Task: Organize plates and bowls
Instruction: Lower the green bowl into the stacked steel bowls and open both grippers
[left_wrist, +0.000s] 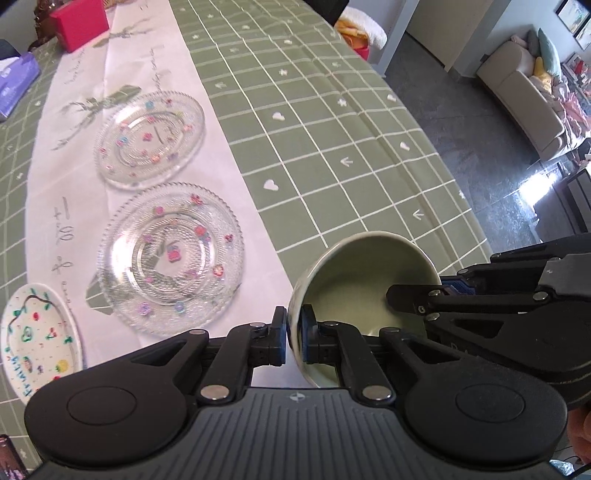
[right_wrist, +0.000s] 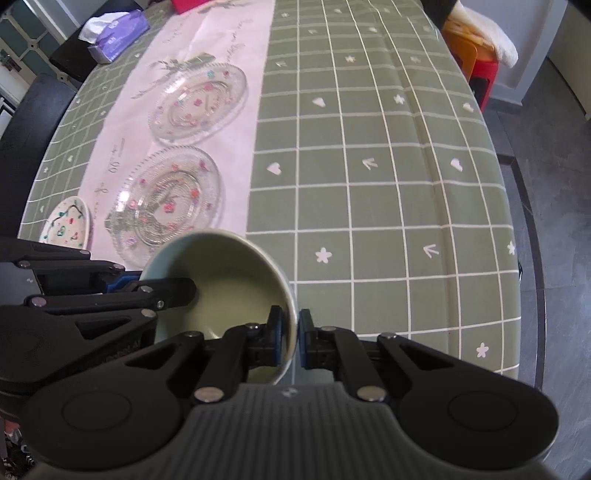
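A pale green bowl (left_wrist: 365, 273) hangs above the table, held by both grippers on opposite sides of its rim. My left gripper (left_wrist: 294, 338) is shut on the bowl's left rim. My right gripper (right_wrist: 291, 341) is shut on the bowl's (right_wrist: 229, 269) right rim, and it shows in the left wrist view as a black arm reaching in from the right. Two clear glass plates with coloured flower dots lie on the white runner, one near (left_wrist: 170, 258) and one farther back (left_wrist: 149, 138). A small white painted dish (left_wrist: 38, 334) sits at the near left.
The table wears a green checked cloth (right_wrist: 369, 184) with a white runner (left_wrist: 155, 55) down its left part. A purple tissue pack (right_wrist: 116, 35) and a red box (left_wrist: 79, 22) stand at the far end. The table's right edge drops to a grey floor (left_wrist: 480, 147).
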